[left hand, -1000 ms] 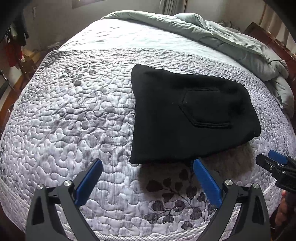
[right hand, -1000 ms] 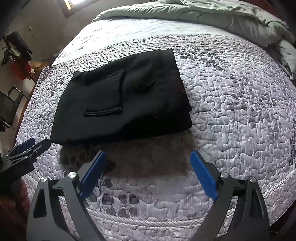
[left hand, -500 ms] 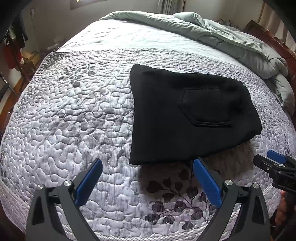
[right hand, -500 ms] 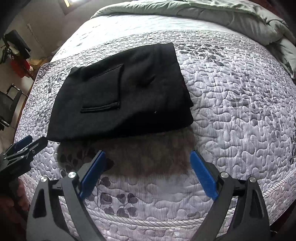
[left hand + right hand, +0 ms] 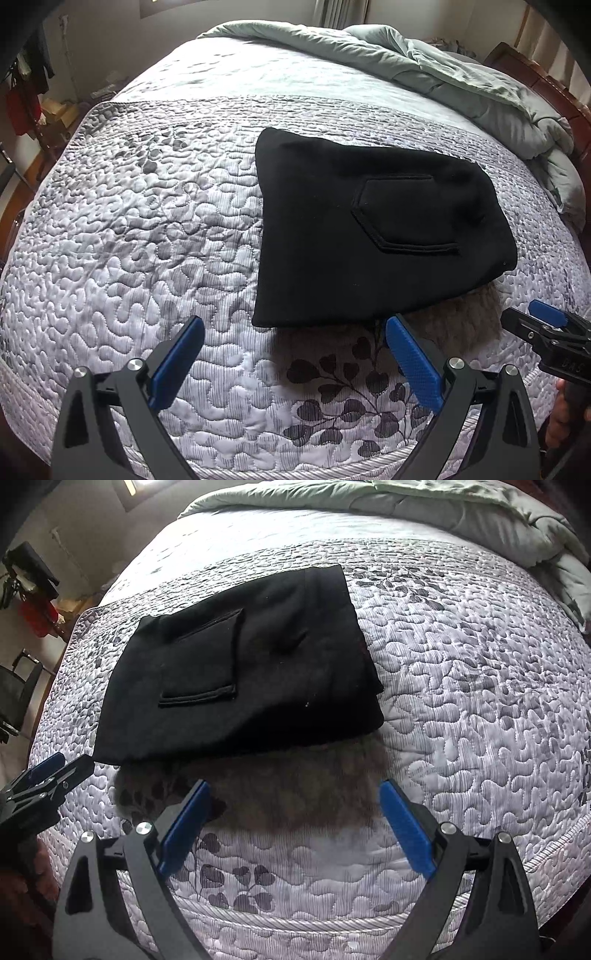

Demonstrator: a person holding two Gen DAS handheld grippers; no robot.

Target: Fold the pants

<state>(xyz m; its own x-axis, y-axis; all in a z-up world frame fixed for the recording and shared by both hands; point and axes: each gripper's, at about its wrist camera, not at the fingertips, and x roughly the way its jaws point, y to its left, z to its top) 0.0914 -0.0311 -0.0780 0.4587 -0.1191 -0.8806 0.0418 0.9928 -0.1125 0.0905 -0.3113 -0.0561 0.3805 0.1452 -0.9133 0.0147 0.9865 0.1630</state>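
Left wrist view: We hold the left gripper [image 5: 291, 354] spread wide and empty above the quilted bedspread [image 5: 129, 229].
Pants, left view: The folded black pants [image 5: 369, 236] lie flat just past our fingertips, long axis running left to right, patch pocket [image 5: 402, 218] facing up.
Right wrist view: Our right gripper [image 5: 293, 814] is also wide and empty.
Pants, right view: The bundle sits ahead and left, long axis slanting up to the right.
Background: A green comforter [image 5: 461, 513] is heaped at the far end.

Home bedroom: quilted bed [image 5: 147, 229], comforter [image 5: 461, 74]
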